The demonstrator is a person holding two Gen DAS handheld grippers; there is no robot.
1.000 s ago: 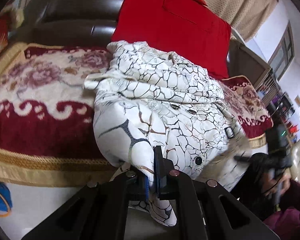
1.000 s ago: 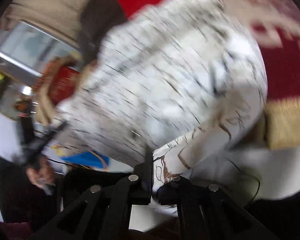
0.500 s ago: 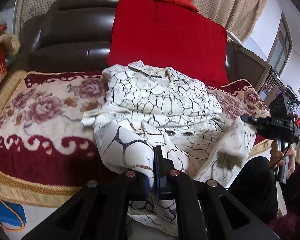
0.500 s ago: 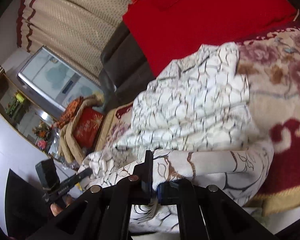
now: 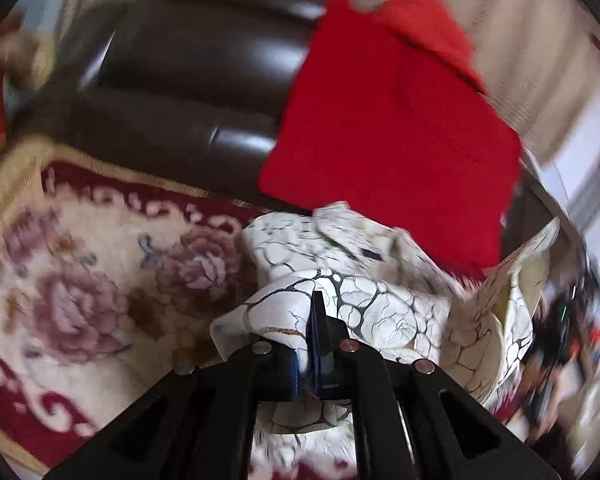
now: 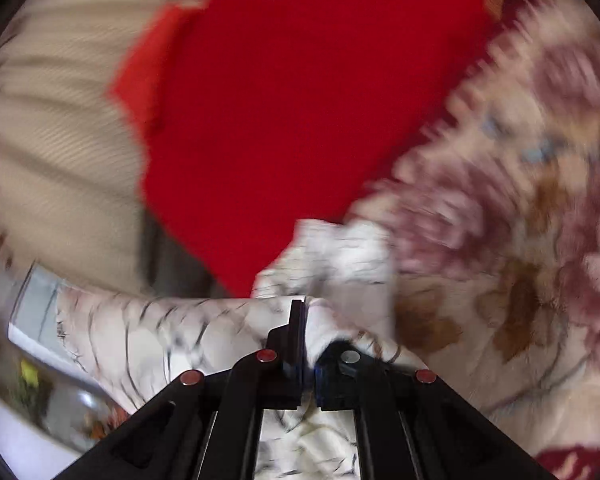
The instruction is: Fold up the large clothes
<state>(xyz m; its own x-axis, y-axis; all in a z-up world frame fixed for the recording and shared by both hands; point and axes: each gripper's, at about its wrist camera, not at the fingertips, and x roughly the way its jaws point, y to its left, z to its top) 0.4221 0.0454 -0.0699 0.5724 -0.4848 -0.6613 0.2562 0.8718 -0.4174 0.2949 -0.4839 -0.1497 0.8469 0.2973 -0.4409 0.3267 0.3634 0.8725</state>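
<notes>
1. The left gripper (image 5: 314, 344) is clenched on a fold of the shirt (image 5: 364, 300), the cloth pinched thin between its pads. Only a narrow bite shows; a sharp tug could pull the edge free and drop that side.
2. The right gripper (image 6: 305, 340) has shirt (image 6: 220, 336) cloth between its pads and its jaws are just beginning to part. If that corner goes before it lies flat, the fold would land crooked.
3. The shirt hangs bunched between the two grips over the floral seat cover (image 5: 80, 280). Slack in the middle could fold under itself and leave a lump.
4. Both views are smeared, so the edges cannot be judged well; laying down now risks uneven hems.
5. Behind, the red cushion (image 5: 388, 136) leans on the dark sofa back (image 5: 188, 80), touching or just beside the shirt's far end. A long forward sweep could ride the cloth up onto it.
</notes>
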